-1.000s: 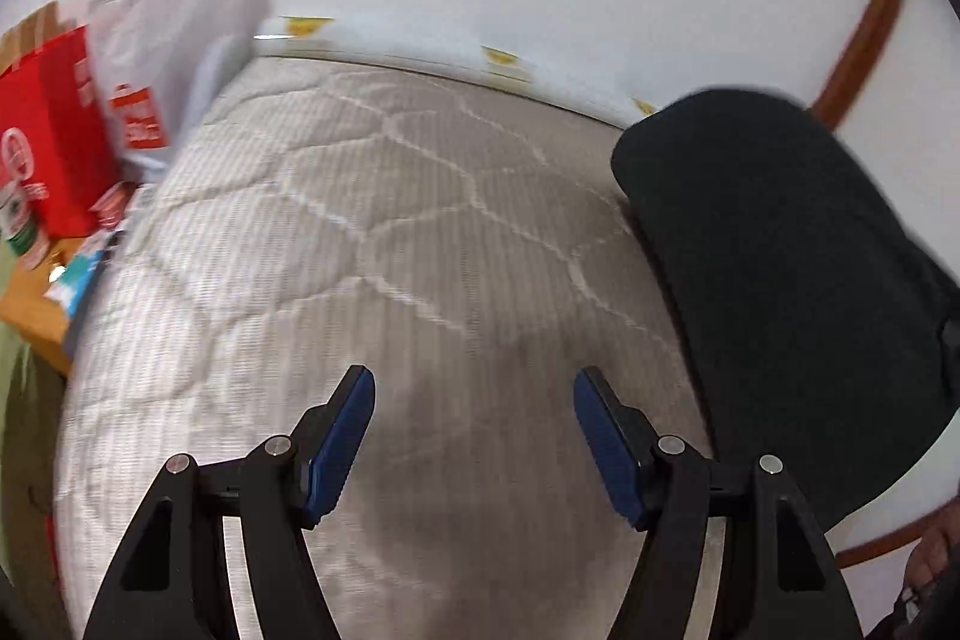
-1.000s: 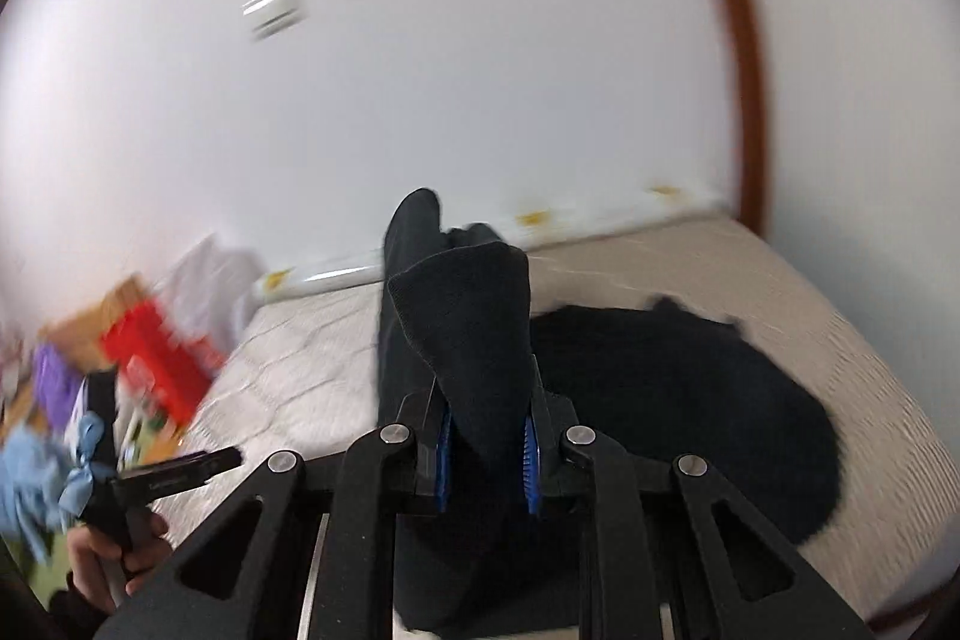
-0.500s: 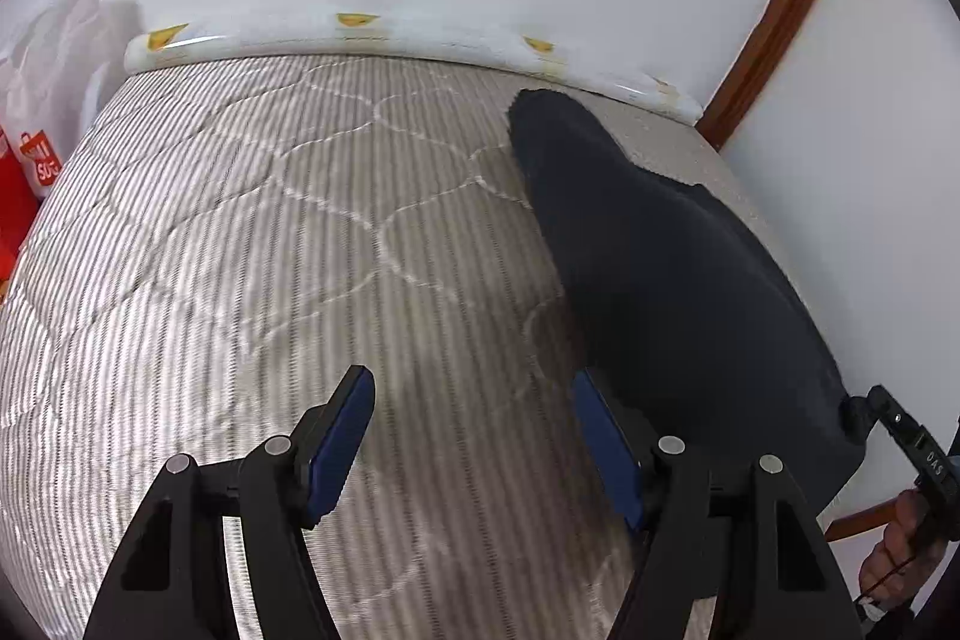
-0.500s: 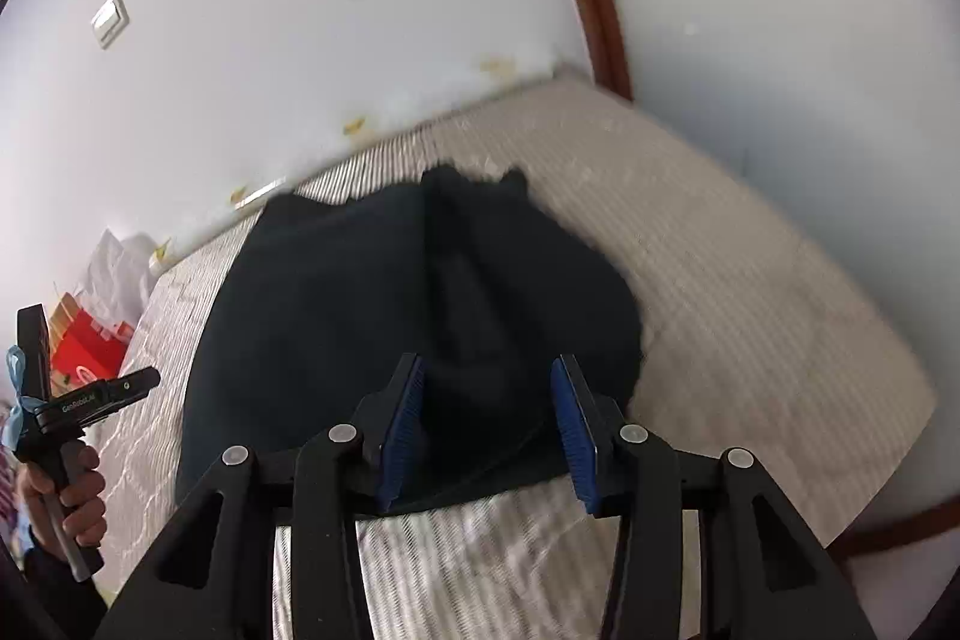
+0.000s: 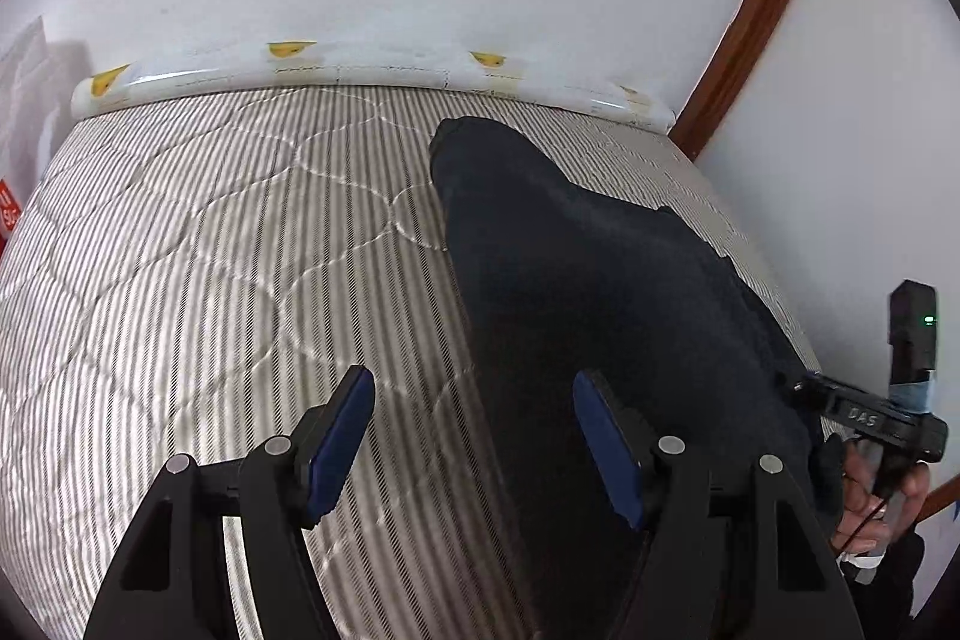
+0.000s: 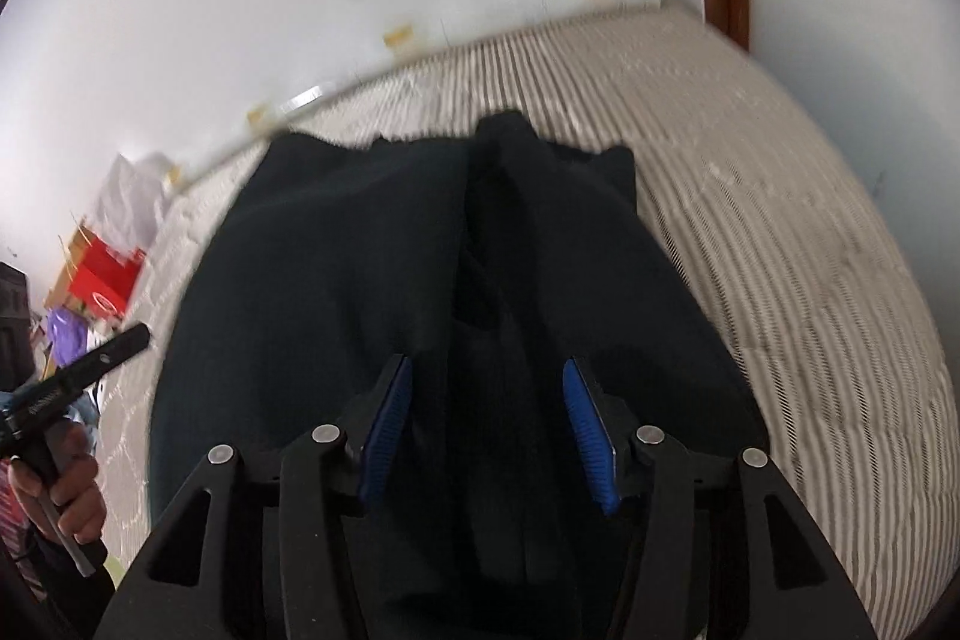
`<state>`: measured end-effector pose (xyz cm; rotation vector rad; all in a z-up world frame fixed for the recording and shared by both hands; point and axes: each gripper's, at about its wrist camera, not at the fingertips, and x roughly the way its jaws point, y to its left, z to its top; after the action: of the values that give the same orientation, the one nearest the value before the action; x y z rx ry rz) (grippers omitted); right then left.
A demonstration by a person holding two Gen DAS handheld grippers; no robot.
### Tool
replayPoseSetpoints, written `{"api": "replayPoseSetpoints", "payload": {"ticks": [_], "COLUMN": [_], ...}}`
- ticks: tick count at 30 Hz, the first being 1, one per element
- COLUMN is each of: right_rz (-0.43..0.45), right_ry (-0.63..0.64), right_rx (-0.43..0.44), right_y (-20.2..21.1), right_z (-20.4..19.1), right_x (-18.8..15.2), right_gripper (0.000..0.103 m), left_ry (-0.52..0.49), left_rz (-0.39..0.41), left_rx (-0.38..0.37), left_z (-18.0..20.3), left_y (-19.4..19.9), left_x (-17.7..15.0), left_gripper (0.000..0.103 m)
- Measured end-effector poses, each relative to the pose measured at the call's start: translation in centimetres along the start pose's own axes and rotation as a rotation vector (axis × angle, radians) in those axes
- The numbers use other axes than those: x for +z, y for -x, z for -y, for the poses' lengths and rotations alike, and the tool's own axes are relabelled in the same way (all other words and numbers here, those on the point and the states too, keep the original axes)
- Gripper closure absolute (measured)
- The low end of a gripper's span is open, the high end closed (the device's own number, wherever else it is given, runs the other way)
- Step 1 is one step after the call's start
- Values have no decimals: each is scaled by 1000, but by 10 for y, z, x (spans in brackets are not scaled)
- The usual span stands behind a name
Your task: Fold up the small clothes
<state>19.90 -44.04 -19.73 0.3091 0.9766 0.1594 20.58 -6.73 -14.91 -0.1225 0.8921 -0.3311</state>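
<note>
A black garment (image 5: 576, 292) lies spread on the striped quilted mattress (image 5: 228, 268), reaching toward the wall. My left gripper (image 5: 474, 424) hangs open over the garment's left edge, its right finger above the cloth and its left one above bare mattress, with nothing between the pads. In the right wrist view the same black garment (image 6: 336, 280) fills the middle, with a raised fold running down its centre. My right gripper (image 6: 486, 406) is over that fold and its jaws are opening; cloth lies under the gap but the blue pads (image 6: 591, 436) do not press on it.
A white roll with yellow marks (image 5: 360, 70) lines the mattress's far edge against the wall. A brown door frame (image 5: 750, 10) stands at the right. Red boxes and bags (image 6: 105, 274) sit beyond the mattress's left side. A hand on the other gripper's handle (image 5: 876, 424) shows at the right.
My right gripper let go of the black cloth it held up and came down over the garment, which now lies flat. My left gripper swung right until the garment came under its right finger.
</note>
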Motion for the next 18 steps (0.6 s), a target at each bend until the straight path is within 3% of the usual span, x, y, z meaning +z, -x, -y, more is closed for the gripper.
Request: {"api": "replayPoseSetpoints", "payload": {"ticks": [2,3,4,7,10,15,18], "right_rz": [-4,1,0,8,62,199,271], "right_ry": [-2,13,27,78,135,103,128], "right_rx": [29,47,70,88,71,144,105], "right_y": [-5,-6,-5,-5,5,60,87], "right_z": [1,-2,-4,-15,-21,-6,1], "right_x": [1,1,1,0,-2,7,10], "right_gripper": [50,58,73,91,95,97,97], "left_ry": [5,11,15,32,42,30,9], "left_rz": [-2,-2,-2,2,12,33,43], "left_rx": [0,1,1,-2,1,-22,-39], "left_z": [2,3,3,4,5,13,23], "left_y": [-7,-11,-14,-21,-20,-14,-10], "left_x": [4,6,7,8,9,8,7], "left_gripper": [36,36,36,36,36,36,36]}}
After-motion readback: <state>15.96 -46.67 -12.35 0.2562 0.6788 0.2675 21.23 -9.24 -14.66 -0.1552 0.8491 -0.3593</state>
